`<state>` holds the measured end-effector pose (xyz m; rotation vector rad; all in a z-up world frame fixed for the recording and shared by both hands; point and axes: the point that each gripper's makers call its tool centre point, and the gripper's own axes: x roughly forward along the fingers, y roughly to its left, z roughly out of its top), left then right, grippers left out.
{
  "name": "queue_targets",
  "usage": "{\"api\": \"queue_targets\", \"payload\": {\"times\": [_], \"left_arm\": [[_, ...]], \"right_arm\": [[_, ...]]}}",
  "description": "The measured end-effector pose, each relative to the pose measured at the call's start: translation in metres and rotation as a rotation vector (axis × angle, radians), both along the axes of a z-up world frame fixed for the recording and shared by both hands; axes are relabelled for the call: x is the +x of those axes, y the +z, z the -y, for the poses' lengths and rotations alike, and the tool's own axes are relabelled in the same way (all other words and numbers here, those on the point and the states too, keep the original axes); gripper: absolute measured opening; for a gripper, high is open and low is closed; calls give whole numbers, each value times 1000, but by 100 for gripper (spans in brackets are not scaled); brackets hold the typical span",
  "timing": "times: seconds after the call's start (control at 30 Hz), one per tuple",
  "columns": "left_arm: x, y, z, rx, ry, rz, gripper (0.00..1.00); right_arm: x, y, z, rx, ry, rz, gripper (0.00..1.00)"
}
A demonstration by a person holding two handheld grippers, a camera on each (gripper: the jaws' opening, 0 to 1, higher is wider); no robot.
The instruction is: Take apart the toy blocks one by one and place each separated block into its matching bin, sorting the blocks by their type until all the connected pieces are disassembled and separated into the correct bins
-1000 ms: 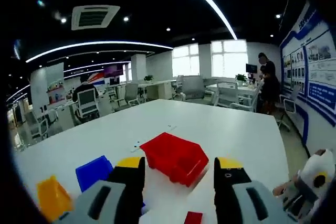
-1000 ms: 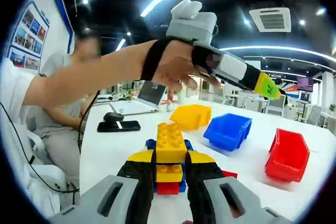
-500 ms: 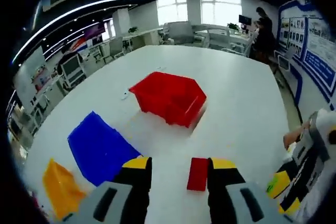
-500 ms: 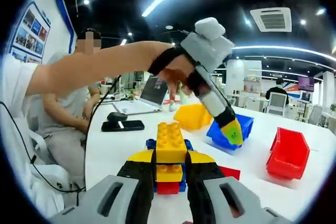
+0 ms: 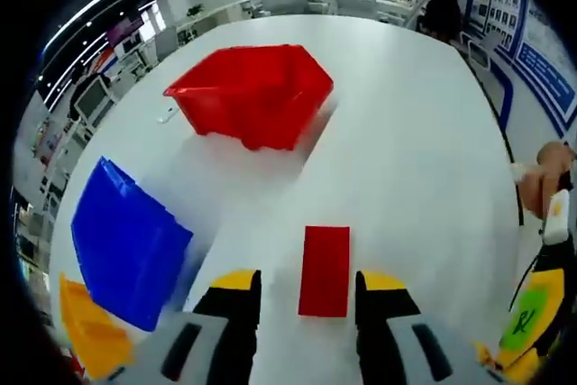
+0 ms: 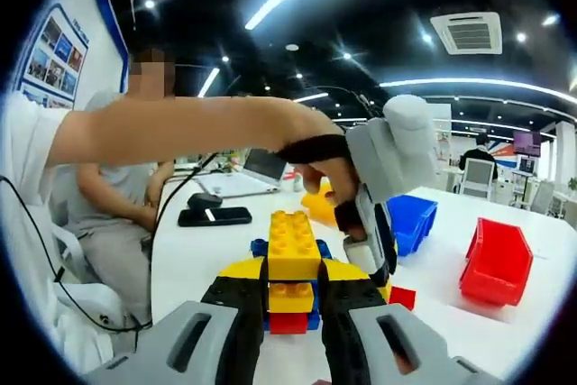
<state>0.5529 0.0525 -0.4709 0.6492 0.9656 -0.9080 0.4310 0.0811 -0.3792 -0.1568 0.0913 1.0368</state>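
My right gripper (image 6: 293, 279) is shut on a stack of toy blocks (image 6: 292, 250), yellow on top, with yellow, red and blue pieces below. A loose flat red block (image 5: 325, 270) lies on the white table (image 5: 415, 151), just ahead of and between the jaws of my open left gripper (image 5: 309, 288). In the right gripper view a hand holds the left gripper (image 6: 376, 270) pointing down at that red block (image 6: 402, 297). Three bins stand beyond: red bin (image 5: 248, 95), blue bin (image 5: 126, 241), yellow bin (image 5: 90, 338). The right gripper (image 5: 536, 313) enters at the lower right.
A phone (image 6: 214, 215) and a laptop (image 6: 245, 178) lie on the table's far side, where a person (image 6: 99, 196) sits. In the right gripper view the red bin (image 6: 494, 263), blue bin (image 6: 412, 219) and yellow bin (image 6: 317, 206) stand in a row. Office chairs and desks lie beyond.
The left gripper has tipped downward and dropped toward the table, closing in on the loose red block. The right gripper has held still with the block stack.
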Motion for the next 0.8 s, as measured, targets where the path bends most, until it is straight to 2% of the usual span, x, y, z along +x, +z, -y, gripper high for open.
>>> {"api": "queue_targets", "payload": {"times": [0.07, 0.13, 0.17, 0.37, 0.43, 0.53, 0.7, 0.73, 0.77, 0.8], "left_arm": [[-2, -5, -1, 22, -8, -4, 37], [-3, -11, -2, 44, -13, -14, 27], [-3, -10, 0, 34, -18, -18, 25], [0, -9, 6, 22, -15, -15, 24], [1, -4, 10, -5, -19, -14, 24], [8, 10, 15, -53, -13, 25, 24], [19, 53, 28, -211, 15, 108, 24], [21, 63, 32, -246, 13, 139, 24], [21, 67, 33, -258, 13, 150, 24], [24, 80, 35, -300, 30, 179, 24]], "right_arm": [[0, 0, 0, 2, 0, -1, 24], [0, 0, 0, 2, 0, 0, 24], [0, 0, 0, 2, 0, 0, 24], [-1, 0, 0, 2, -1, -1, 24], [-1, 0, 0, 2, -1, -2, 24], [-1, 0, -1, 2, -1, -2, 24], [0, 0, -1, -2, -1, -1, 24], [0, 0, -1, -2, -2, -1, 24], [1, 0, -1, -2, -1, 0, 24], [1, 0, -1, -3, -2, -1, 24]]}}
